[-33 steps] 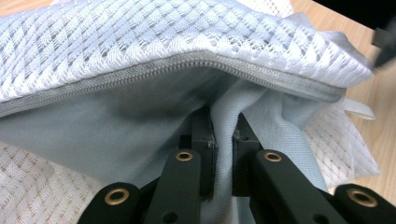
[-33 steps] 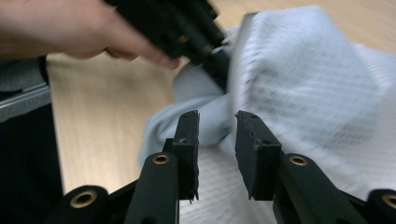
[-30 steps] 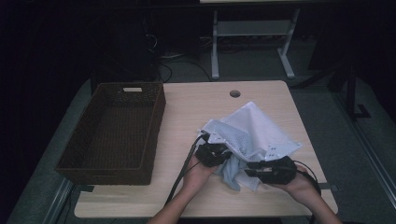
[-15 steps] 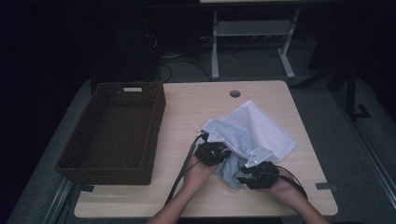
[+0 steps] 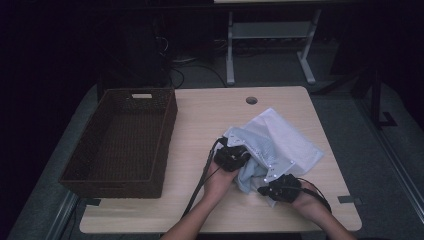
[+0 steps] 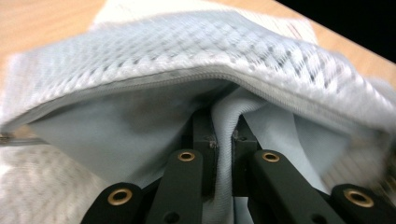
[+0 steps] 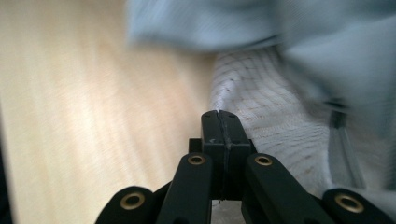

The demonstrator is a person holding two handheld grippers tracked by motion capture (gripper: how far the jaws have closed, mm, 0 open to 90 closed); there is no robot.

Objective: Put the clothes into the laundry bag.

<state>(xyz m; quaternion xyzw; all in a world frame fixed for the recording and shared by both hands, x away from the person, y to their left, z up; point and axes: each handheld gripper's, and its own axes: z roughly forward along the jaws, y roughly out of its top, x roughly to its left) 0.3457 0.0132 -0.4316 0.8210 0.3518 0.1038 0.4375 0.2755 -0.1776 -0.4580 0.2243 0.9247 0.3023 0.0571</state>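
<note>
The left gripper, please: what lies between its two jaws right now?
A bunched fold of the pale mesh bag is pinched between the jaws of the left gripper, as the left gripper view shows.

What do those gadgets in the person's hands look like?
Both are black. The left gripper and right gripper each have two flat black jaws on jointed links with brass-coloured rivets. A dark cable trails from the left one. The forearms are bare, without sleeves.

Wood table (image 5: 210,115) w/ wicker basket (image 5: 120,142) left, mesh laundry bag (image 5: 280,145) right.
</note>
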